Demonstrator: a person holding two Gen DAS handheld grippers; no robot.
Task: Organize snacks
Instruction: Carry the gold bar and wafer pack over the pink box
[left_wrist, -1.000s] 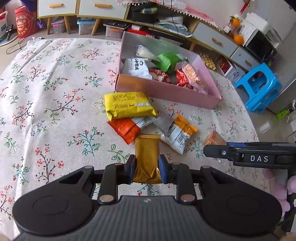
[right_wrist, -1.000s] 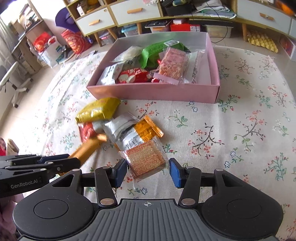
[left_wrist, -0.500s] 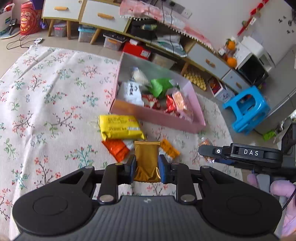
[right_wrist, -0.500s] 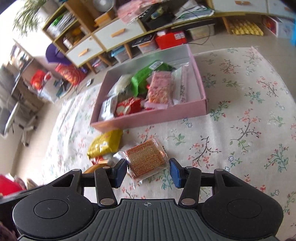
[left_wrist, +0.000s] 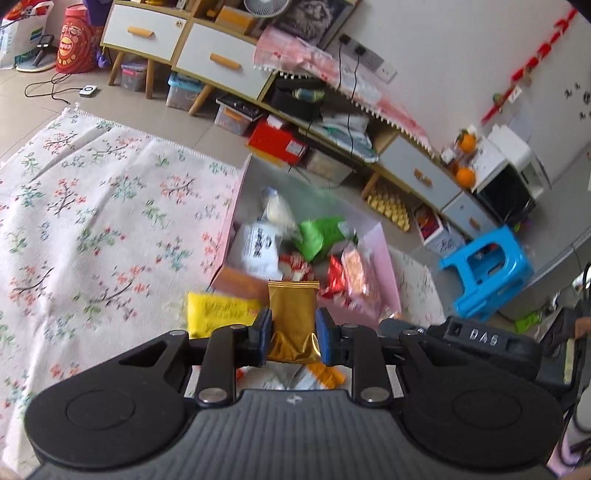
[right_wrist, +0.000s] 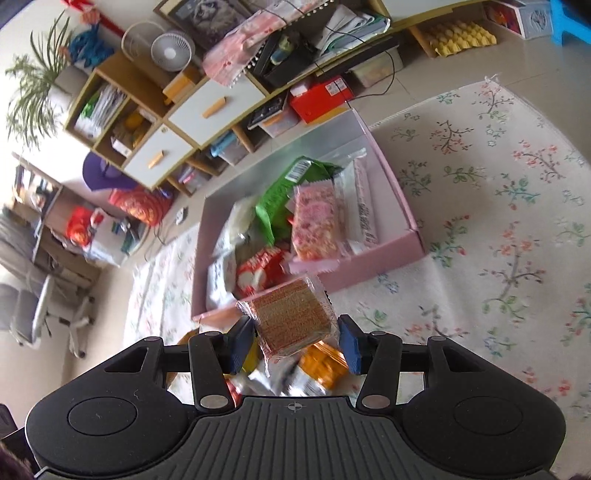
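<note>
My left gripper (left_wrist: 293, 334) is shut on a gold snack packet (left_wrist: 293, 314) and holds it in the air, short of the pink box (left_wrist: 384, 280). My right gripper (right_wrist: 295, 341) is shut on a clear-wrapped orange wafer packet (right_wrist: 291, 317), raised near the front wall of the pink box (right_wrist: 376, 264). The box holds several snacks: a green bag (right_wrist: 280, 199), a pink wafer pack (right_wrist: 317, 221), a red packet (right_wrist: 258, 271) and a white packet (left_wrist: 258, 247). On the floral cloth below lie a yellow bag (left_wrist: 218, 314) and an orange-and-silver packet (right_wrist: 317, 369).
The floral cloth (left_wrist: 92, 229) spreads wide to the left and to the right of the box (right_wrist: 498, 221). Low cabinets with drawers (left_wrist: 210, 62) and clutter stand beyond the box. A blue stool (left_wrist: 487, 273) stands at the right. The right gripper's body (left_wrist: 480, 339) shows beside my left one.
Both grippers have risen higher above the cloth and moved toward the pink box, each still holding its packet. The snacks on the cloth now lie under the grippers.
</note>
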